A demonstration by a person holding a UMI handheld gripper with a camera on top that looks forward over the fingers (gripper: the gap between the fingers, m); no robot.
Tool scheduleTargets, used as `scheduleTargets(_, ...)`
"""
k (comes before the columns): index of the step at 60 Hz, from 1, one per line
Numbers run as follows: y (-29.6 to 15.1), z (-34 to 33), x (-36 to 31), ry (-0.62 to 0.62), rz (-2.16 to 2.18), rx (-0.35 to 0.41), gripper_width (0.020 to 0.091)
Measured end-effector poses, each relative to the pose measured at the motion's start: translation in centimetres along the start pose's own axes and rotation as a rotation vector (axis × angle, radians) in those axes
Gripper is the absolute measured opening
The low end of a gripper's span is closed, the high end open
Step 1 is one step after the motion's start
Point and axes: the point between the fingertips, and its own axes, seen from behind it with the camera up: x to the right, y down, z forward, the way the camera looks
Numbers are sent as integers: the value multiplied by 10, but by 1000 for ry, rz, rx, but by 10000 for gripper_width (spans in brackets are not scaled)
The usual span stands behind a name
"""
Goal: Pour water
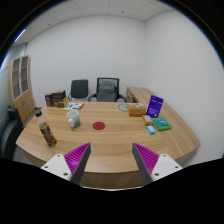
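Fingers [111, 160] stand wide apart, nothing between them; pink pads face inward, the left pad [75, 157] and the right pad [151, 158] both over the near edge of the wooden table [100, 148]. The gripper is high and well back from everything on the table.

Task things: a brown bottle-like vessel [46, 133] stands upright on the near left of the table, and a pale cup-like container [73, 118] sits farther in, left of centre. Which one holds water cannot be told. A small red disc [98, 126] lies flat near the centre. On the right are a purple-screened tablet [154, 104], a teal box [160, 125] and an orange box [137, 112]. Two dark chairs [92, 90] stand at the far side.

Judgement: the step in hand is the approach, with nothing grasped yet. To do it well, drop lower and swing left so the vessel sits centred between the open fingers. Close on its body below mid-height, keeping it upright, and avoid clipping the nearby cup on the way.
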Motion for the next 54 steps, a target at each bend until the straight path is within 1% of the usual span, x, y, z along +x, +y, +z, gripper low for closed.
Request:
scheduleTargets(10, 12, 3, -11, -30, 2, -12, 852)
scheduleTargets(17, 24, 6, -38, -69, -25, -11, 857)
scheduleTargets(22, 35, 9, -75, -113, -37, -16, 856)
scheduleTargets(30, 49, 17, -158, -198, -39, -13, 856)
scheduleTargets(37, 49, 30, -237, -246, -21, -18, 859)
scheduleTargets(46, 33, 78, -317, -230, 2, 40, 857)
scheduleTargets(54, 18, 136, -359, -174, 12, 98, 834)
